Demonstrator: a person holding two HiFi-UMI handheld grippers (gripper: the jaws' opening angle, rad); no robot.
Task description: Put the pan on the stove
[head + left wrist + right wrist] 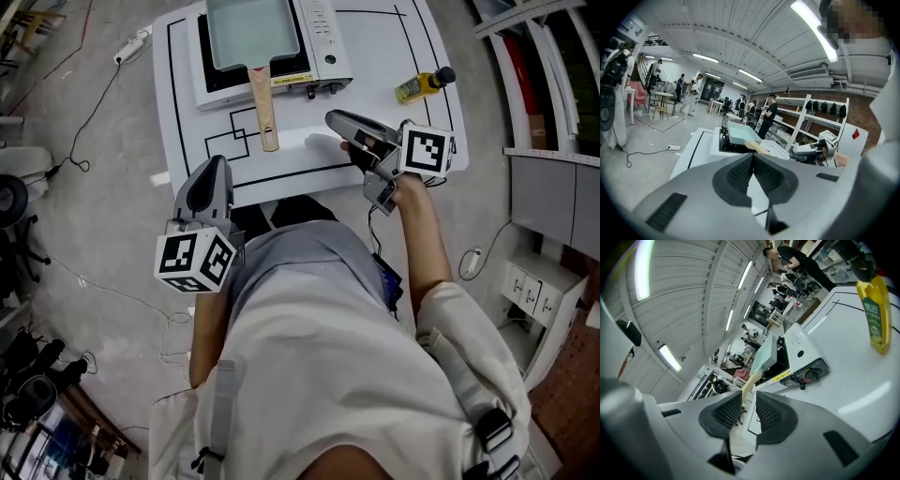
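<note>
The pan [251,33] sits square on the stove [323,37] at the far end of the white worktop [375,56]. Its pale inside faces up and its wooden handle [264,108] pokes out over the front of the stove toward the person. Over on the right, a yellow oil bottle [422,85] lies on the worktop, well apart from the stove. The right claw [336,120] hovers above the near part of the worktop, pointing at the stove, jaws parted by a narrow gap with nothing between the pads. In its own view the handle shows far off through that gap. The left claw [216,167] hangs low beside the person's body, just off the near edge of the worktop, pad tips pressed together and holding nothing.
</note>
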